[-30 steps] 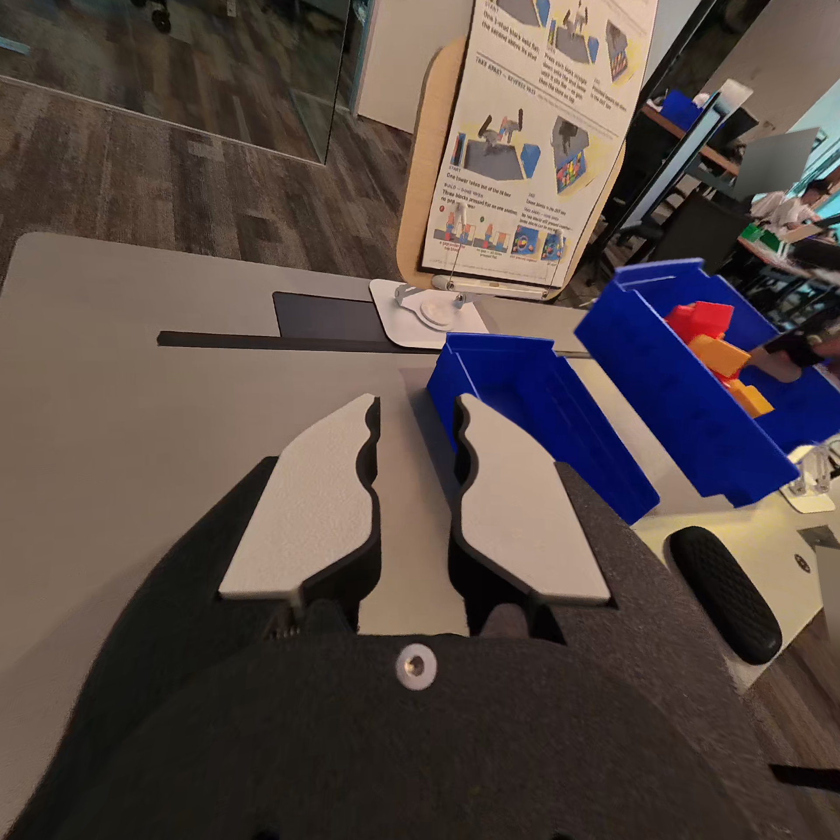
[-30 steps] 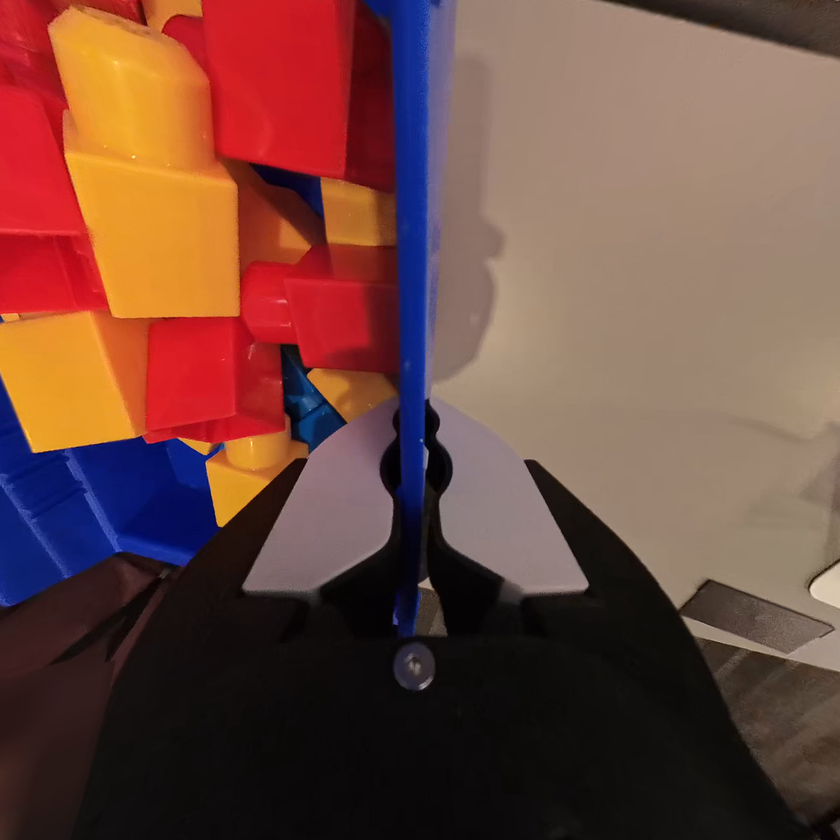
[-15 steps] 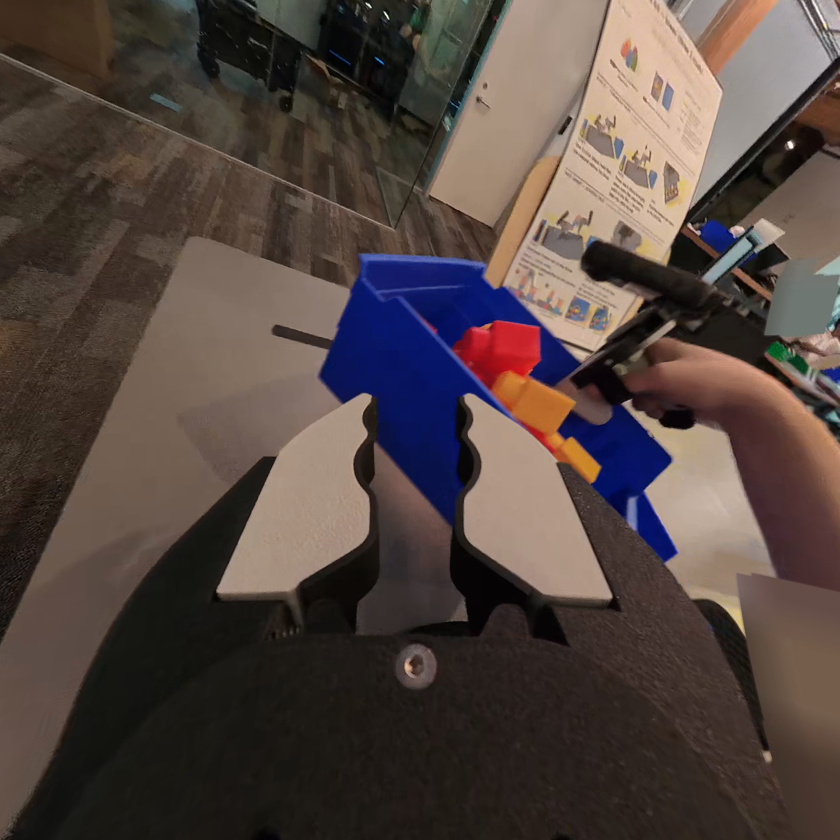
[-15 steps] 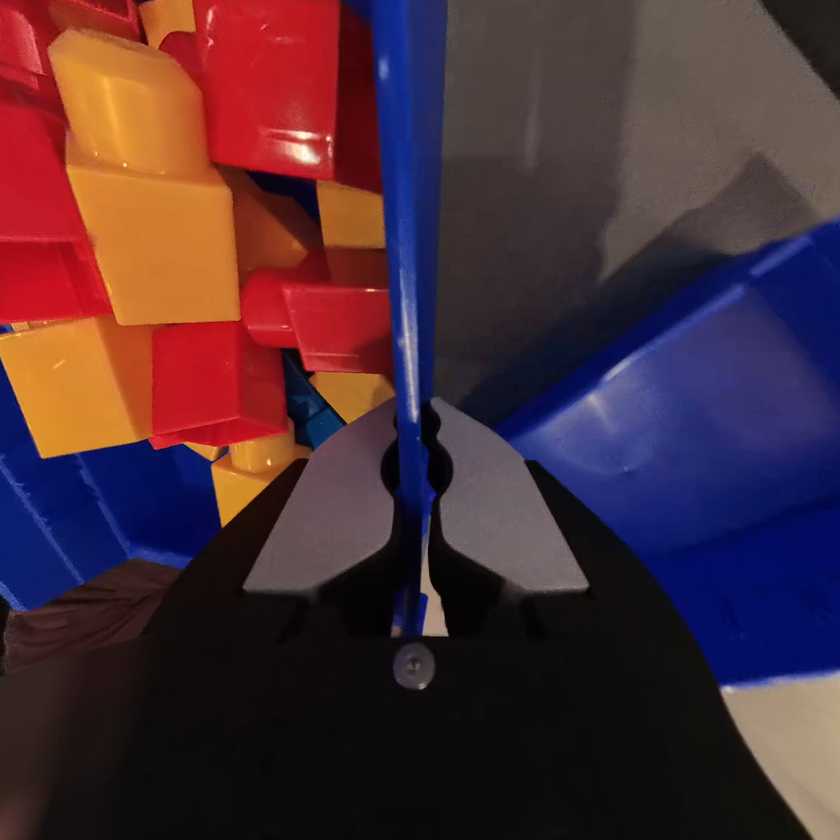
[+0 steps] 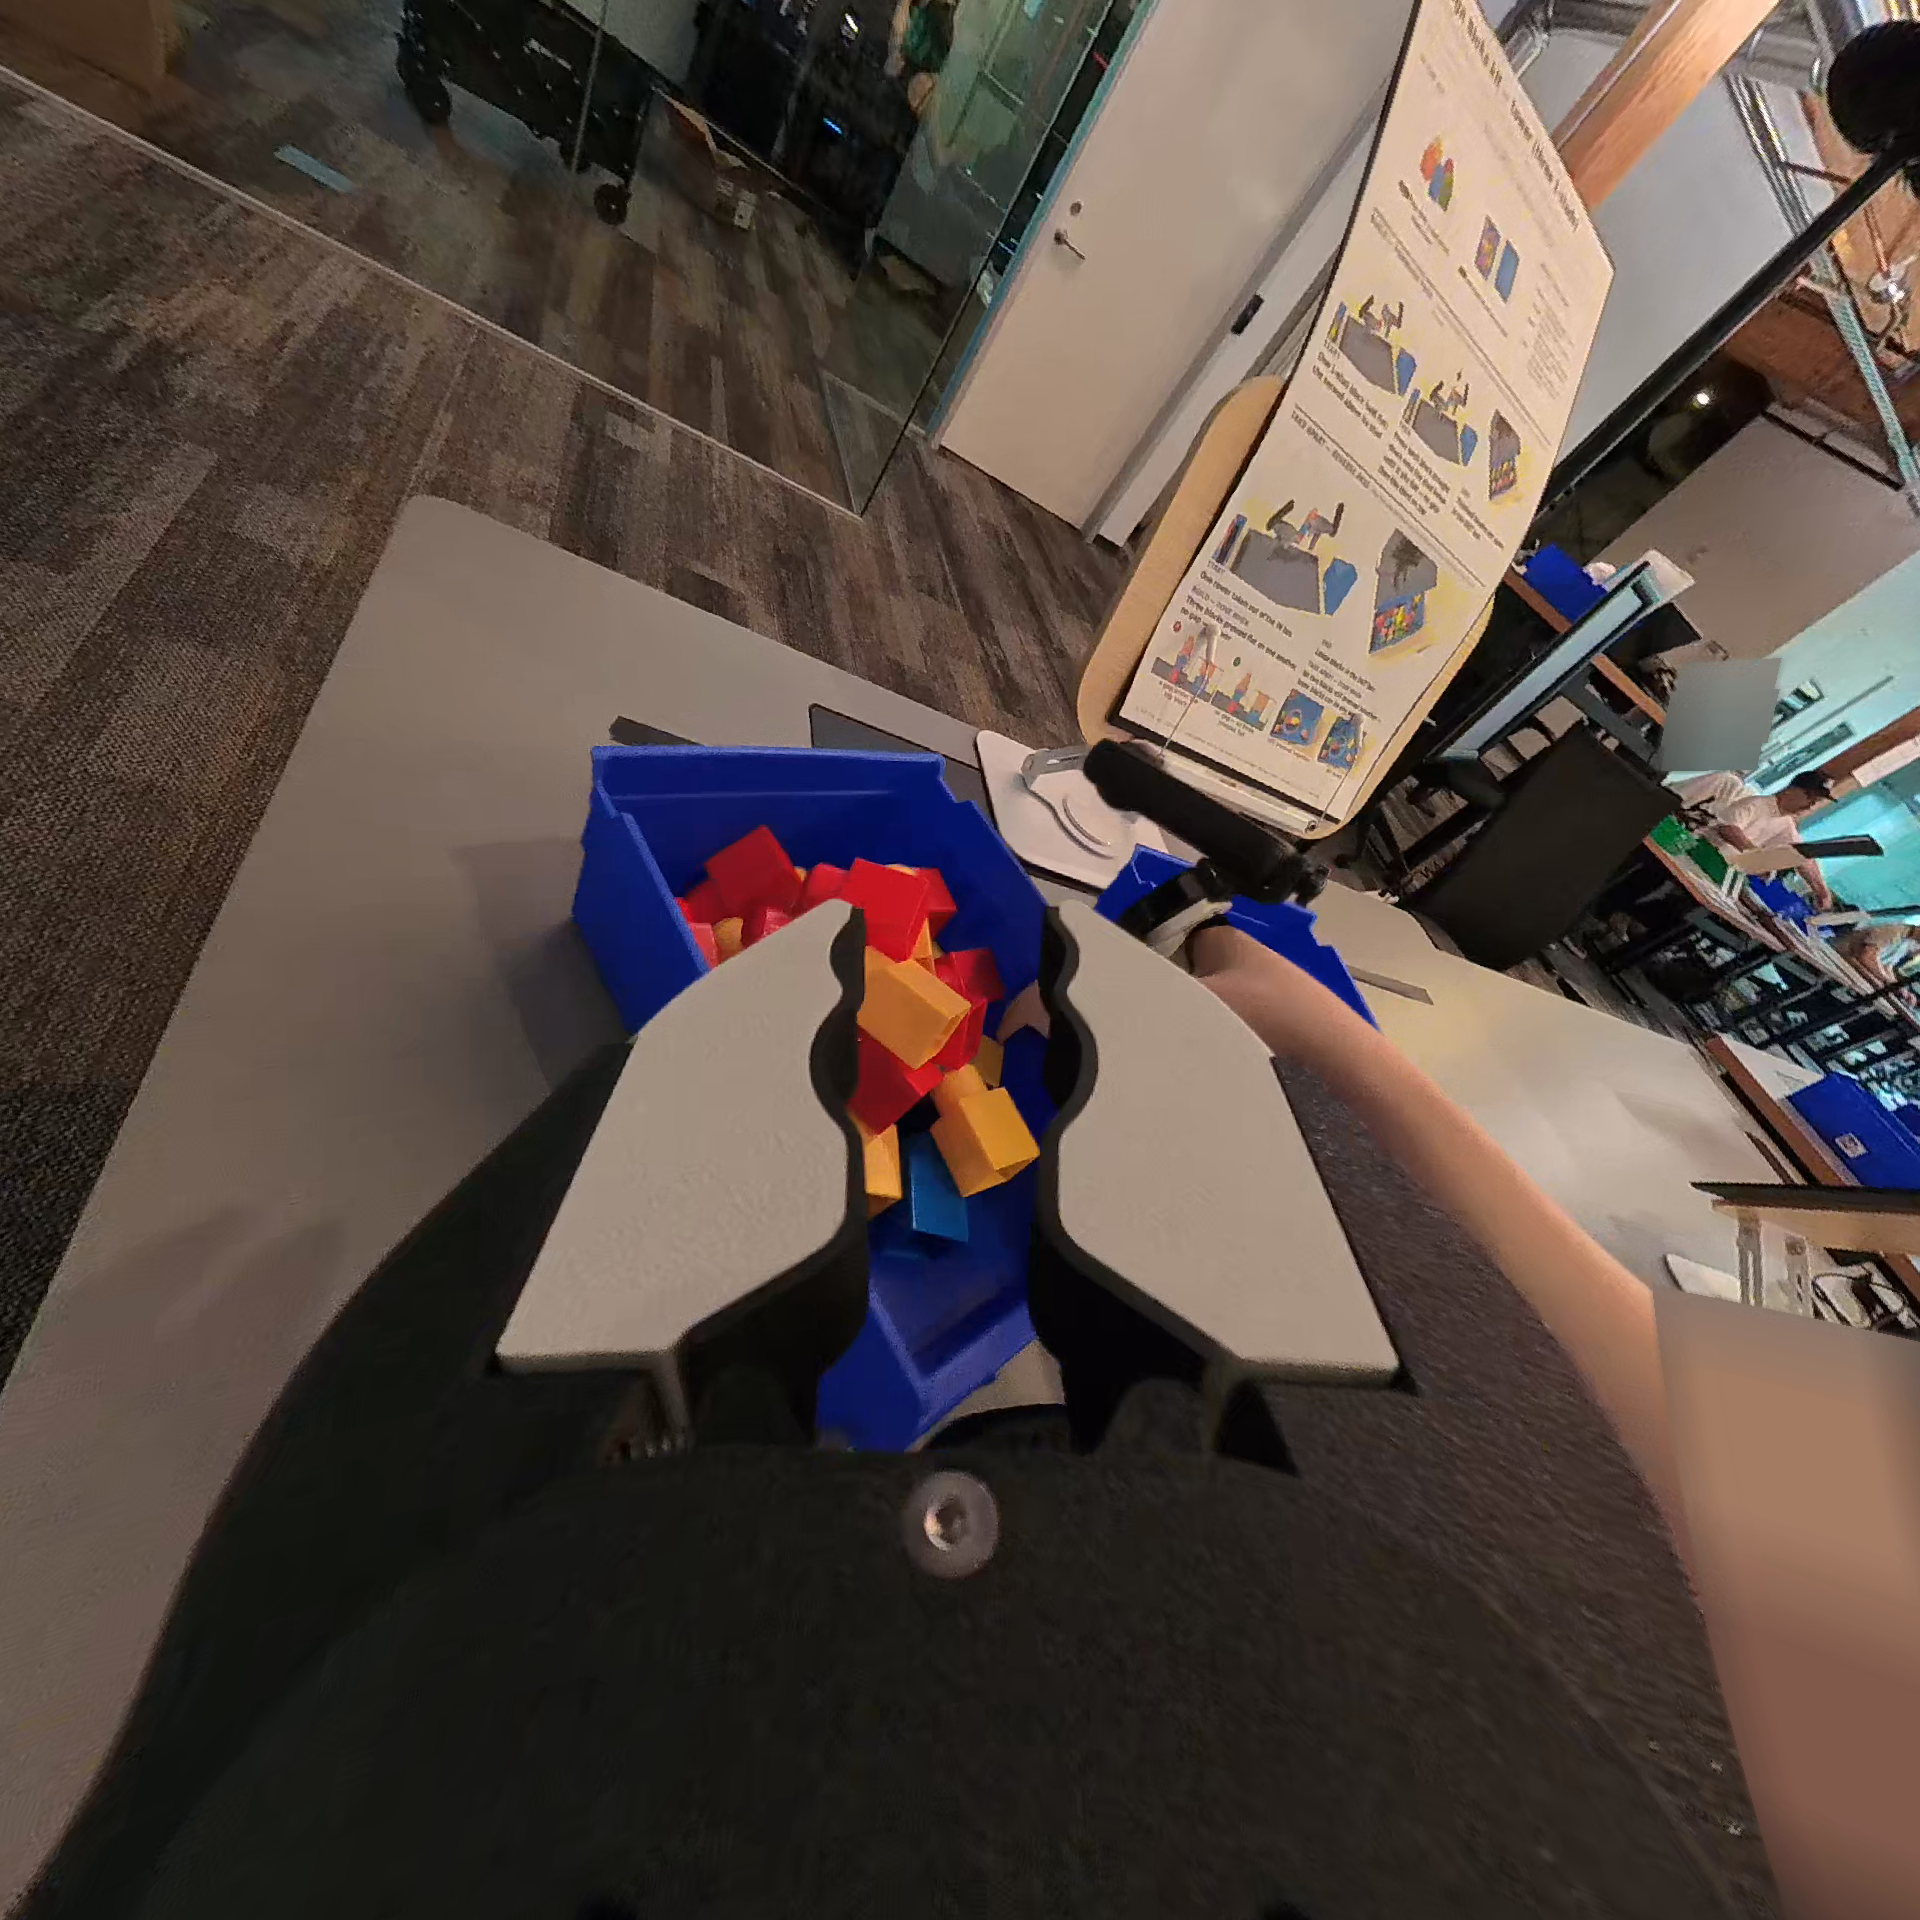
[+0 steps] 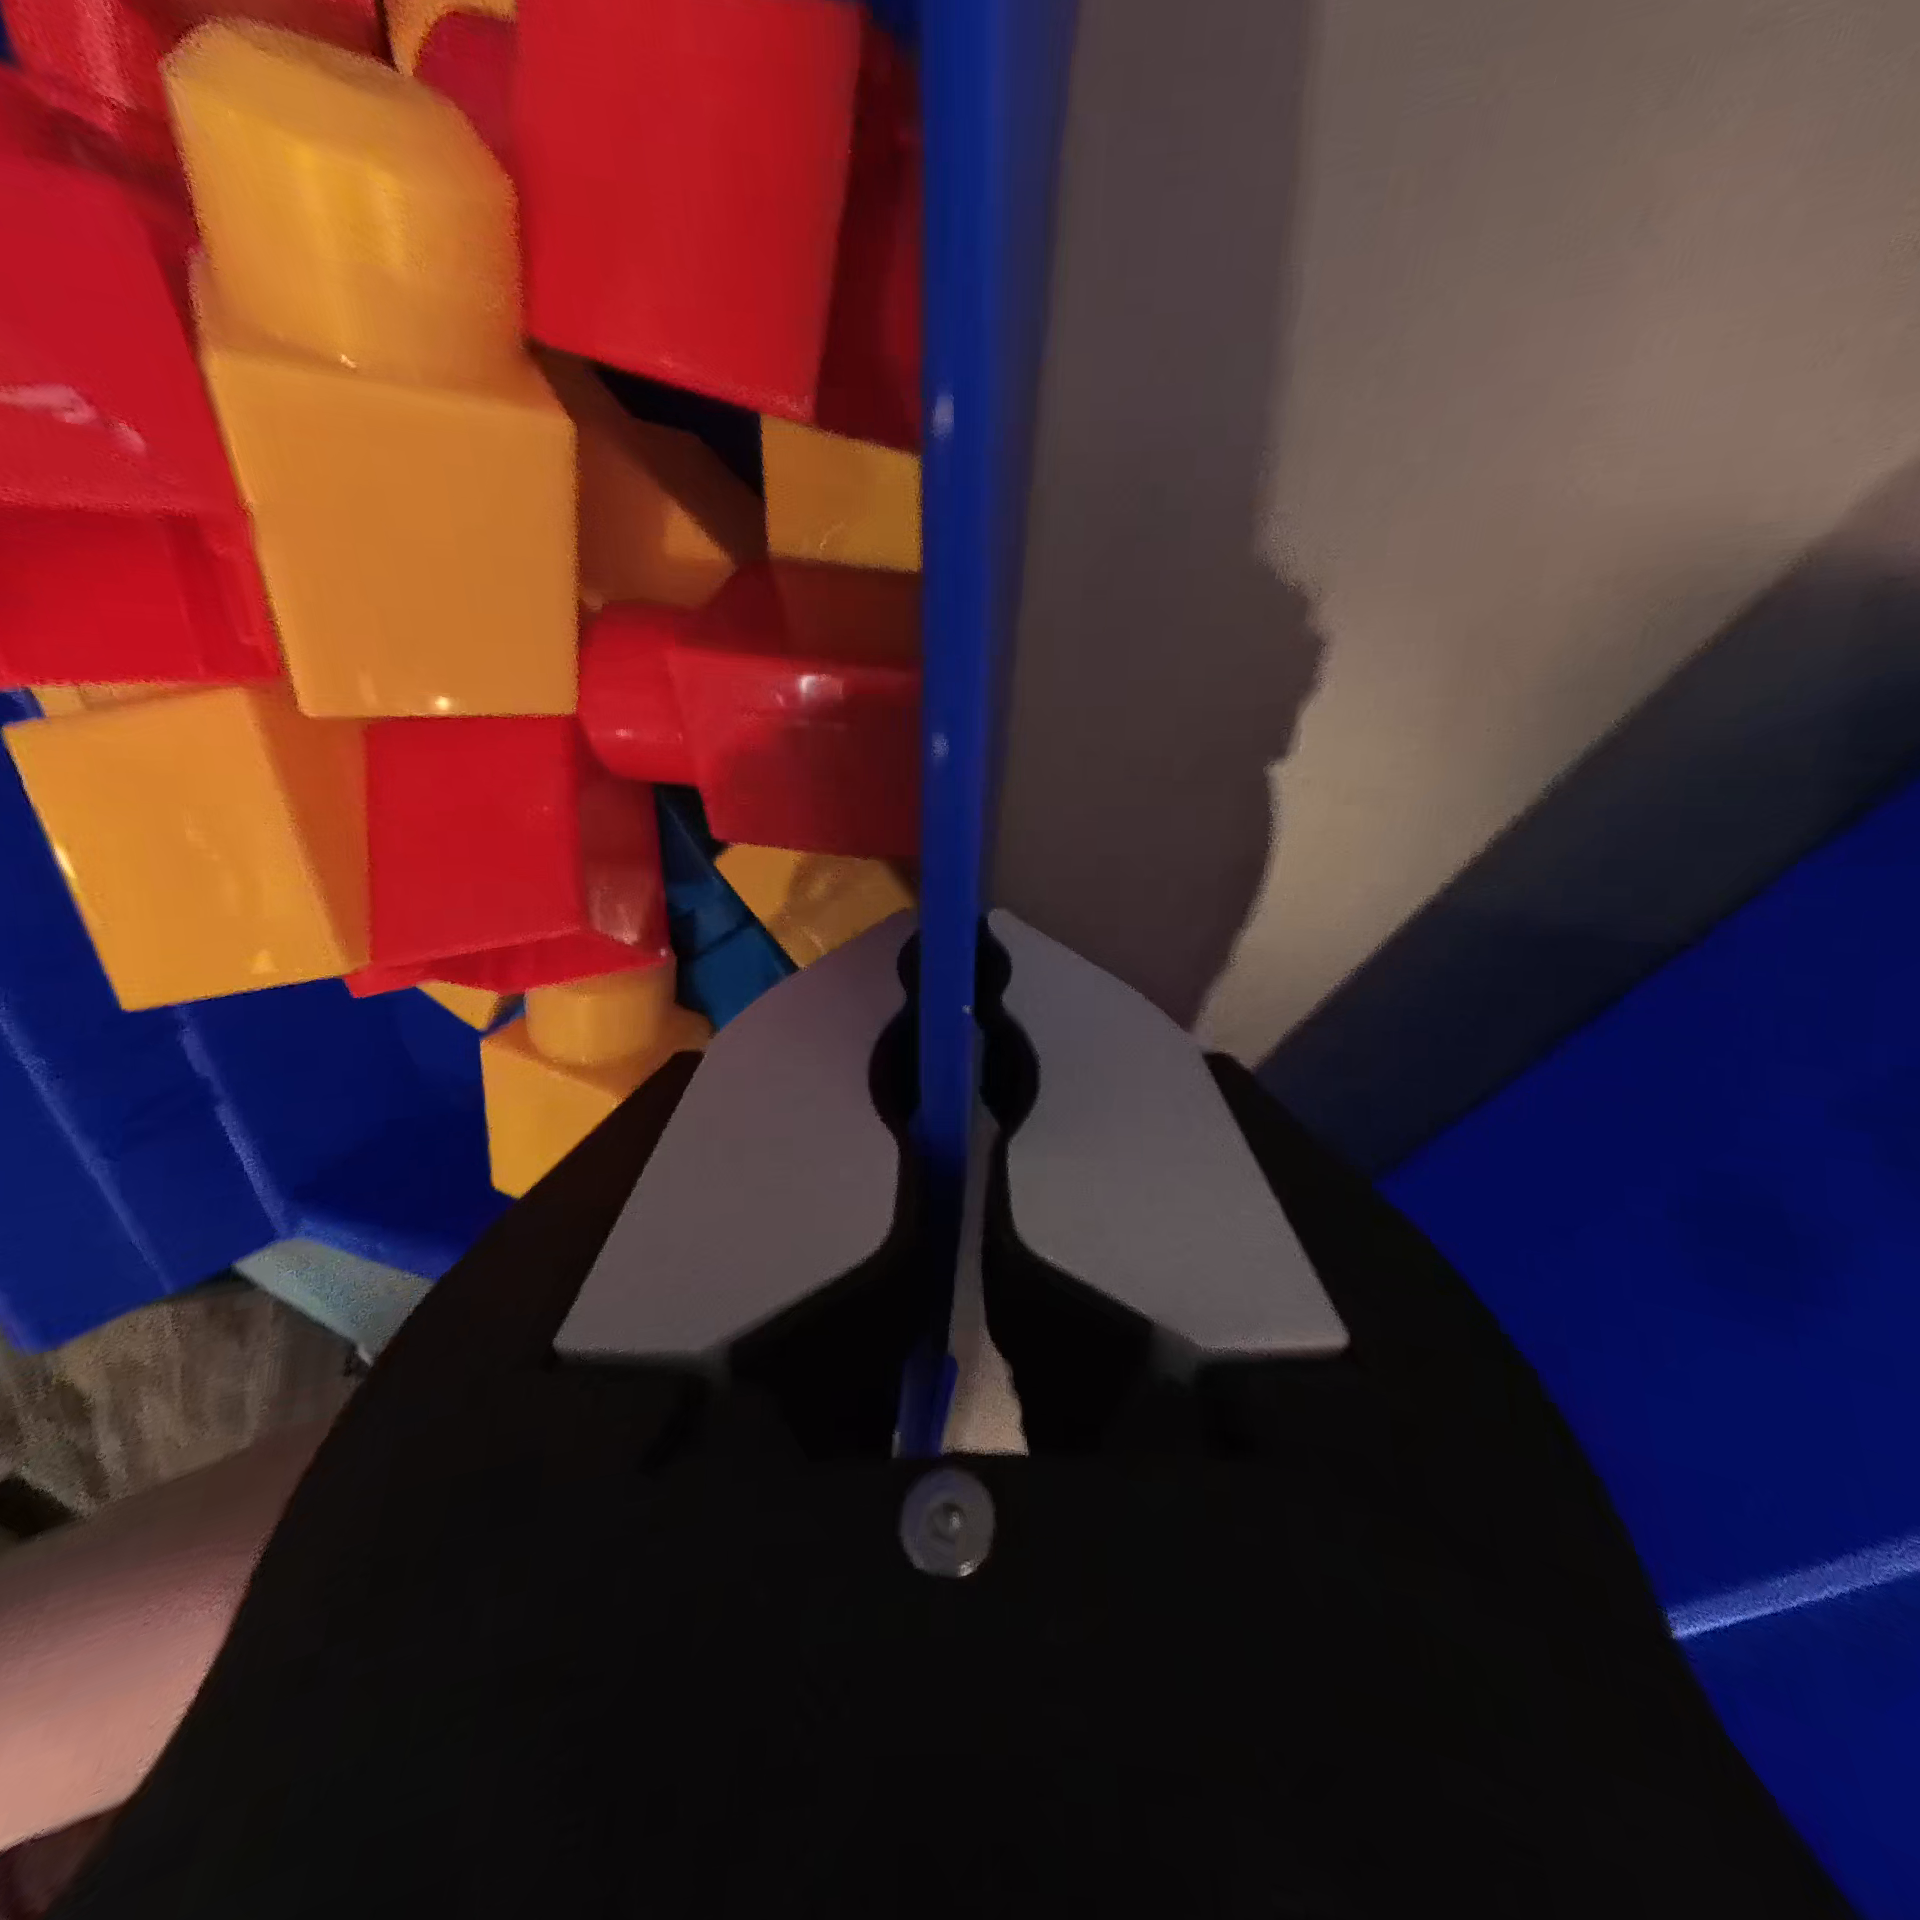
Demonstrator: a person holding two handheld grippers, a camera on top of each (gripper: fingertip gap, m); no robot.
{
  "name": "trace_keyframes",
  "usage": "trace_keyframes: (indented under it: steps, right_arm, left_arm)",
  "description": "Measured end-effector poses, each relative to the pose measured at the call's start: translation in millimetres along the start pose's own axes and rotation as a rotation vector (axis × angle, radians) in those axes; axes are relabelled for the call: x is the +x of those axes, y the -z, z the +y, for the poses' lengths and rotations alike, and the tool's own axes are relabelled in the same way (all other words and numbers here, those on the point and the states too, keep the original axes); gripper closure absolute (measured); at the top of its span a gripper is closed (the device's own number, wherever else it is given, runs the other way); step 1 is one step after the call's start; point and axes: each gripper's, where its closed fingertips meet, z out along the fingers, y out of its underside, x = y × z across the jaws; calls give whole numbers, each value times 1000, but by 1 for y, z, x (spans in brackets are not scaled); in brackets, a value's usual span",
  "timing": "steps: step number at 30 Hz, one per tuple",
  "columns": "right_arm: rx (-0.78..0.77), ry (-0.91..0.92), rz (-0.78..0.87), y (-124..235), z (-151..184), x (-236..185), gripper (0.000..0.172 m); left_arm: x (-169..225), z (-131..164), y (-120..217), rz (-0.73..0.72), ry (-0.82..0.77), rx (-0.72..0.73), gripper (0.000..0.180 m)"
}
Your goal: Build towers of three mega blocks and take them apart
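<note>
On the grey counter (image 5: 312,935) sit two blue bins (image 5: 769,821), the one at 12 o'clock heaped with light, stiff, slick mega blocks (image 5: 914,1013), too jumbled to count, best pinched across flat sides; the right hand-held gripper (image 6: 948,997) clamps that bin's wall (image 6: 951,520), while the left hand-held gripper (image 5: 948,966) hangs part-open, empty.

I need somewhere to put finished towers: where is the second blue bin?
In the left wrist view, the second blue bin sits right of the block-filled bin, behind the person's forearm.
</note>
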Motion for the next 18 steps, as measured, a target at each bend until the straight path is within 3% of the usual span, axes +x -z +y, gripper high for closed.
trace_keyframes:
  steps: [4,8,10,11,12,14,16,18]
  right_arm:
    - [131,65,4,23,-14,-2,155]
    - [483,245,48,118,-24,-2,137]
    - [613,264,270,166,-5,54,135]
    - [628,230,428,185,8,99,124]
    - [591,166,548,196,26,145,116]
    - [458,26,544,185,67,205,110]
    - [328,-63,419,154,98,232,109]
    - [250,-51,486,136,119,262,109]
  left_arm:
    - [-4,2,-2,10,22,-14,148]
    - [-7,4,0,23,47,-18,147]
    - [-7,3,2,28,49,-8,147]
    - [-7,2,3,29,53,1,147]
    - [-6,0,4,33,56,11,147]
    - [-1,-1,1,43,59,14,147]
    - [3,-1,-5,21,39,-2,147]
    - [7,3,-12,-9,15,-43,147]
